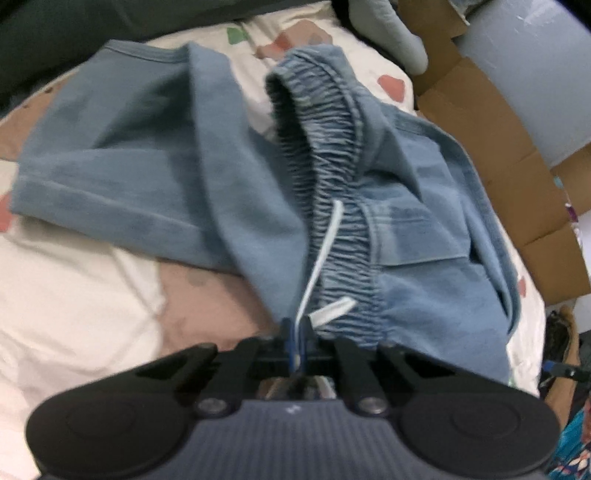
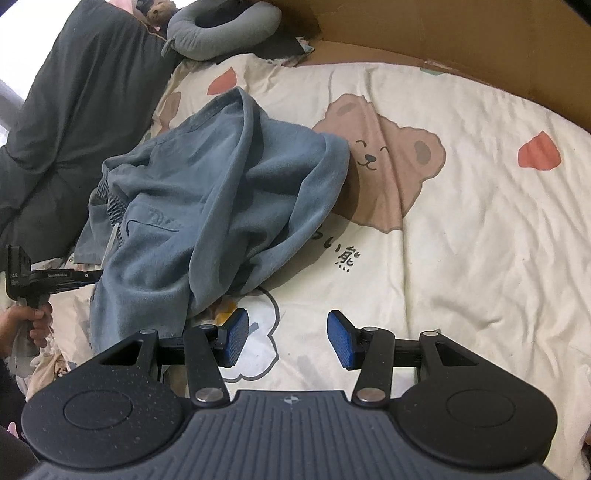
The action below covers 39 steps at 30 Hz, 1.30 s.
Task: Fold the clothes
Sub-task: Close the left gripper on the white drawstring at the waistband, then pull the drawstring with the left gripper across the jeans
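Between left fingers (image 1: 294, 334), denim shorts (image 1: 388, 229) waistband, right fingers (image 2: 284, 339) beside.

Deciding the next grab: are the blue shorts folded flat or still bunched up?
Bunched up. The blue shorts lie in a crumpled heap on the bear-print bedspread, with the elastic waistband standing open.

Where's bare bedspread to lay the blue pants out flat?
Free: the wide stretch of bedspread right of the blue pants, bordered by the cardboard along the far edge and the open right claw in front. Crowded: left side, with the dark quilt, the grey neck pillow and the left claw.
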Motion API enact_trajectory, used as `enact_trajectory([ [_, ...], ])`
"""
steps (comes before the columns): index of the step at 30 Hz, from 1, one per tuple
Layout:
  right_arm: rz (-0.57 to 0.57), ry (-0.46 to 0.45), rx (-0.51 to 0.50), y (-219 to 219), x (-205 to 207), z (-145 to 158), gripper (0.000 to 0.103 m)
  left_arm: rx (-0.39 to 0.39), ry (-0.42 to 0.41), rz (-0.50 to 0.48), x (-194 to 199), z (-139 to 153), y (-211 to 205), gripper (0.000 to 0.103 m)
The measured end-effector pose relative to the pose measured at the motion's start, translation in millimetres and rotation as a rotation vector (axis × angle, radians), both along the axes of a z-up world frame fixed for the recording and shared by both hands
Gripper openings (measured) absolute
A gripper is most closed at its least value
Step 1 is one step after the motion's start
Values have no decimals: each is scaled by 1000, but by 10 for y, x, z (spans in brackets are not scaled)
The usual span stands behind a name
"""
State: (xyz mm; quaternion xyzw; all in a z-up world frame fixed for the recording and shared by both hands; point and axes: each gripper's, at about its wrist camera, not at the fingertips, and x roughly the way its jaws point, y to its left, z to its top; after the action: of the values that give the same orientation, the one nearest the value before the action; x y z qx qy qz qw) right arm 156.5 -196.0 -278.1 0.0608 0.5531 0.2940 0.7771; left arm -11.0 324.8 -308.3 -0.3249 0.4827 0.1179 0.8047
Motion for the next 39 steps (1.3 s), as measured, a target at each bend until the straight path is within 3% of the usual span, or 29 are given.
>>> enact_trajectory([
  [4,14,10,-7,31,-34,-52,54,27,29,-21,-90,48,123,3],
  [9,15,15,-14,38,-37,-84,54,-11,44,-33,-203,55,147,18],
  [19,14,19,-27,16,-41,-91,54,-45,138,-82,-489,-86,-110,19],
  [23,15,9,-32,-5,-47,-67,54,-48,146,-89,-612,-15,-228,38],
  [25,6,7,-31,-19,-42,-61,55,-52,137,-88,-640,19,-286,39],
  [29,-3,2,-28,-29,-39,-51,55,-39,146,-93,-622,5,-418,52],
  [37,-2,0,-14,-37,-60,-33,55,-12,196,-45,-516,-269,-494,52],
  [39,-6,7,-16,-44,-59,-48,55,6,193,-39,-543,-332,-510,44],
])
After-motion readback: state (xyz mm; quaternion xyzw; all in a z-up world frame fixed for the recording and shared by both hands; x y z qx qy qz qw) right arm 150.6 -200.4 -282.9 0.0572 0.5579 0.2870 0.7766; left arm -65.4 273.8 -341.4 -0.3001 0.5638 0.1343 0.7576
